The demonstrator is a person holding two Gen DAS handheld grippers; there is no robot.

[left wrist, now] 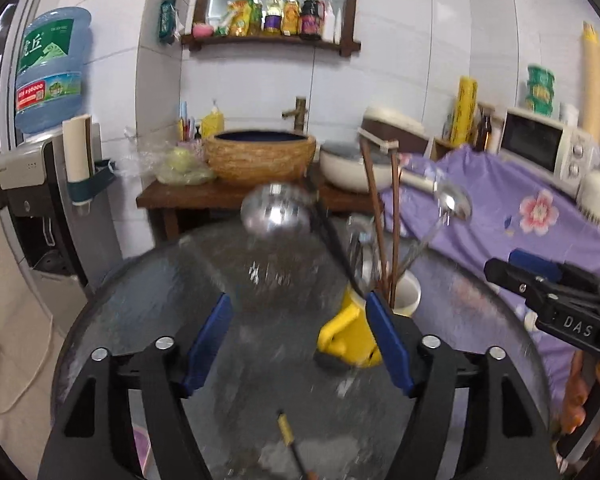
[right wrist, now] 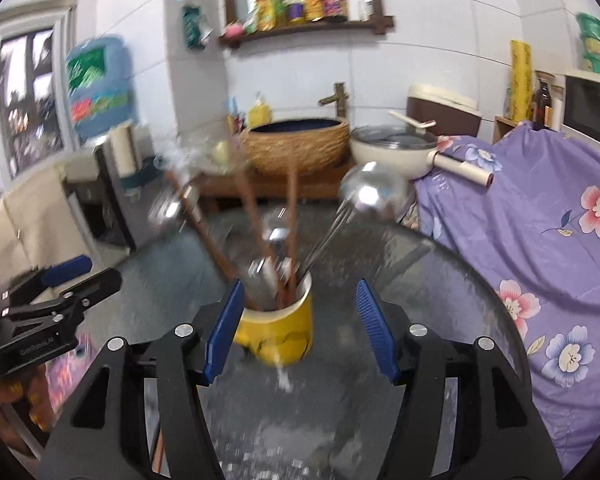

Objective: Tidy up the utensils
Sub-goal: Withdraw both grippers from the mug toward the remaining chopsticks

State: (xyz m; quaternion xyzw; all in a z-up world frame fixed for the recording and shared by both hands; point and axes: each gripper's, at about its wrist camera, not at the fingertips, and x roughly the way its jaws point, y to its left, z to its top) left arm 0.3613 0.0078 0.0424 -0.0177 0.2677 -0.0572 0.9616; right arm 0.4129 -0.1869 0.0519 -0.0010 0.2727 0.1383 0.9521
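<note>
Yellow mug (right wrist: 278, 330) of blurred utensils (right wrist: 276, 240) sits just beyond both wide, empty tongs (right wrist: 300, 328).

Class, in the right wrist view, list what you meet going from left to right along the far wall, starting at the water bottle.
Water bottle → woven basin → white pan → purple flowered cloth.
</note>
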